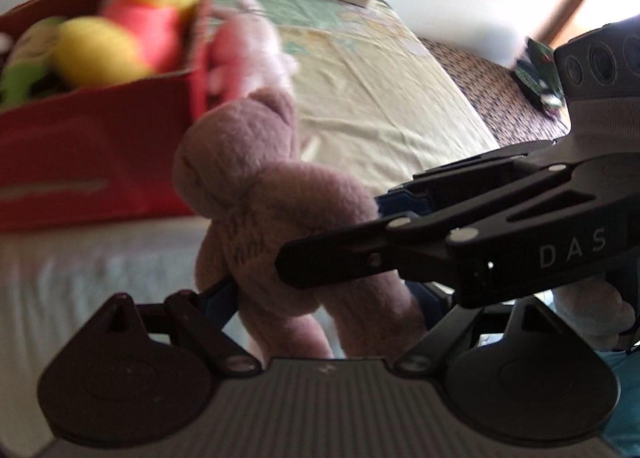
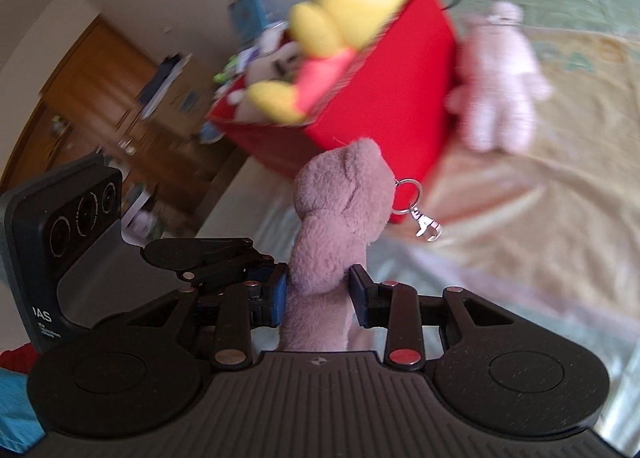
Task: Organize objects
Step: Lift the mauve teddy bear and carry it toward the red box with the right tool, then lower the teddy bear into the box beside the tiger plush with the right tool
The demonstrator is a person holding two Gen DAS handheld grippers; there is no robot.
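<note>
Both hand-held grippers, left (image 1: 316, 290) and right (image 2: 318, 294), clamp the mauve bear (image 2: 340, 210) near the red box (image 2: 400, 98). Probably next: one lets go, the other drops the bear in.

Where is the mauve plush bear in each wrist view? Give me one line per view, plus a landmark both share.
Left wrist view: the mauve plush bear stands at centre, back turned, with the right gripper reaching in from the right.
Right wrist view: the bear is at centre, clamped between the right gripper's pads, its keyring clip dangling to the right.
Shared landmark: the red box behind it, holding a yellow plush.
</note>
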